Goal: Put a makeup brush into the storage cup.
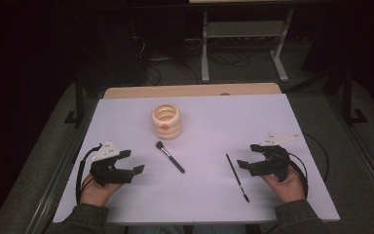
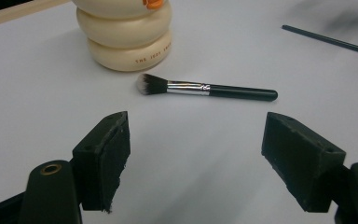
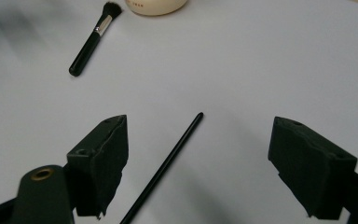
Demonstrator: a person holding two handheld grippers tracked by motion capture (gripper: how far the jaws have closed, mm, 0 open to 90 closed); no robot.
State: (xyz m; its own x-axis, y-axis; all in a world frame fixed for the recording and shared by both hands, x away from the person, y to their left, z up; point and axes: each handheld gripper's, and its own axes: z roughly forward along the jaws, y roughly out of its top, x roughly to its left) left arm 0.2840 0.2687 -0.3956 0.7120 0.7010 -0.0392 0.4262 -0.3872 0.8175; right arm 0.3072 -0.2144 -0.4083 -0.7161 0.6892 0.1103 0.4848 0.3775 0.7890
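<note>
Evidently nothing is grasped yet: the left gripper (image 1: 132, 162) and right gripper (image 1: 248, 156) both rest released on the white worktop (image 1: 292, 195). Left to lift are the short black powder brush with silver ferrule (image 1: 170, 157), mid-worktop before the cream ringed plastic holder (image 1: 166, 121), and the thin black liner brush (image 1: 237, 178) toward the near-right corner.

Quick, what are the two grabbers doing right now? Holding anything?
Left gripper: open, holding nothing; fluffy brush lies ahead.
Right gripper: open, holding nothing; thin brush lies untouched between its jaws.
</note>
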